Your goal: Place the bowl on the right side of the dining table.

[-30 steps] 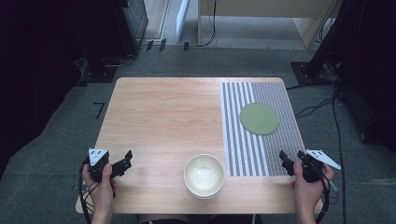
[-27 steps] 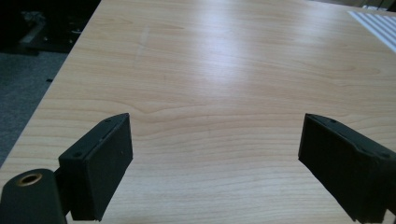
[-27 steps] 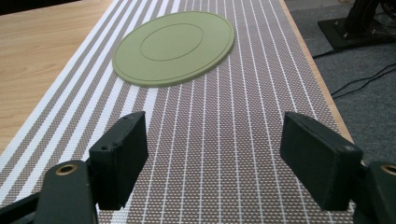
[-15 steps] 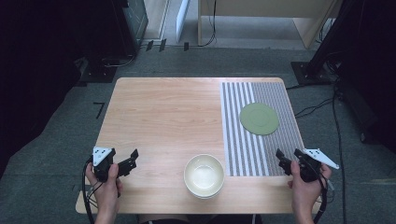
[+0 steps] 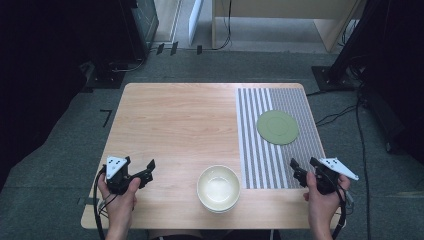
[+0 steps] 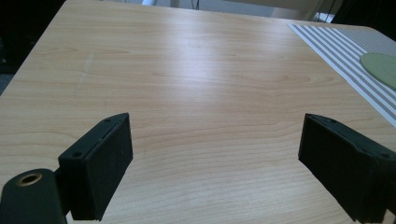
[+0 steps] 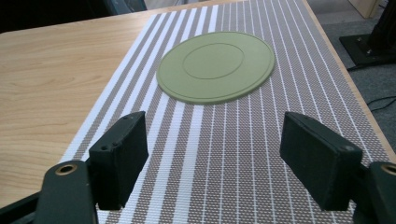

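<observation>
Two grippers are being held low at the near edge of the light wooden table (image 5: 175, 125), both with jaws spread wide and nothing between them. The left gripper (image 5: 142, 172) is being pointed across bare wood; the right gripper (image 5: 301, 170) is being aimed along the grey-and-white striped woven placemat (image 7: 224, 154) at the flat round green plate (image 7: 215, 72), which is lying on the mat's far half, well apart from the jaws. The cream ceramic bowl (image 5: 218, 188) is sitting near the table's front edge, between the two hands, just beside the mat's near corner.

Likely risks: the plate is lying flush, so a jaw is likely being forced to scrape under the rim, dragging or bunching the mat. The bowl is being left close to the edge; a sideways nudge from either gripper could tip it off.
</observation>
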Demonstrator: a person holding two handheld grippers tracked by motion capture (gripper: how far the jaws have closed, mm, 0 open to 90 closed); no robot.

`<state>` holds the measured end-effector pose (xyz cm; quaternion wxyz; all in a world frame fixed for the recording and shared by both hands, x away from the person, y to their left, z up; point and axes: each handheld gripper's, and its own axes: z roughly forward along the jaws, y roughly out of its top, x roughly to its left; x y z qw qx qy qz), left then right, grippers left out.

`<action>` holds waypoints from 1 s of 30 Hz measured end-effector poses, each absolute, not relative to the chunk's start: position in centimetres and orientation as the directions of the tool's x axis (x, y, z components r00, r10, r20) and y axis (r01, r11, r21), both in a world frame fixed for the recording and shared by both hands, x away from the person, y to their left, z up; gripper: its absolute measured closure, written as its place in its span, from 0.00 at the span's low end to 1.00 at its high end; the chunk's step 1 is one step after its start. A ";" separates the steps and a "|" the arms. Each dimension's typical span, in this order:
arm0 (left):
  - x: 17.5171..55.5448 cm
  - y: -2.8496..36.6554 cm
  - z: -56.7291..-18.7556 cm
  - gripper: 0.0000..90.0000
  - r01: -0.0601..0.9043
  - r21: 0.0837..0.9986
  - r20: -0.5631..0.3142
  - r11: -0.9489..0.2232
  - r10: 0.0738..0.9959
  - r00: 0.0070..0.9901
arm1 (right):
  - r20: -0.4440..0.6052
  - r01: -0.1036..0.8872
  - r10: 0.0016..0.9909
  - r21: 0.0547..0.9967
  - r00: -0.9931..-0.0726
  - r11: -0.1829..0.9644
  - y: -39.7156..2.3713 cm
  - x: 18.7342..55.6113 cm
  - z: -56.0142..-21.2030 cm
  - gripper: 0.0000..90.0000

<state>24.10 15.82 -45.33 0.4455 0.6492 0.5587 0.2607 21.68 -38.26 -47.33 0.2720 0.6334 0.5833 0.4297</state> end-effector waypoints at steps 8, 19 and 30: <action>24.0 14.3 -45.1 0.11 0.497 0.867 -0.152 -0.010 0.947 0.284 | 0.250 0.494 0.964 0.851 -0.085 -0.177 -37.4 21.6 -46.5 0.27; 23.6 13.4 -44.5 0.11 0.483 0.875 -0.169 0.009 0.943 0.288 | 0.252 0.492 0.959 0.856 -0.132 -0.157 -35.6 21.5 -45.6 0.26; 23.3 12.5 -44.2 0.11 0.471 0.882 -0.165 -0.003 0.935 0.314 | 0.247 0.492 0.953 0.860 -0.174 -0.133 -34.1 21.3 -45.1 0.26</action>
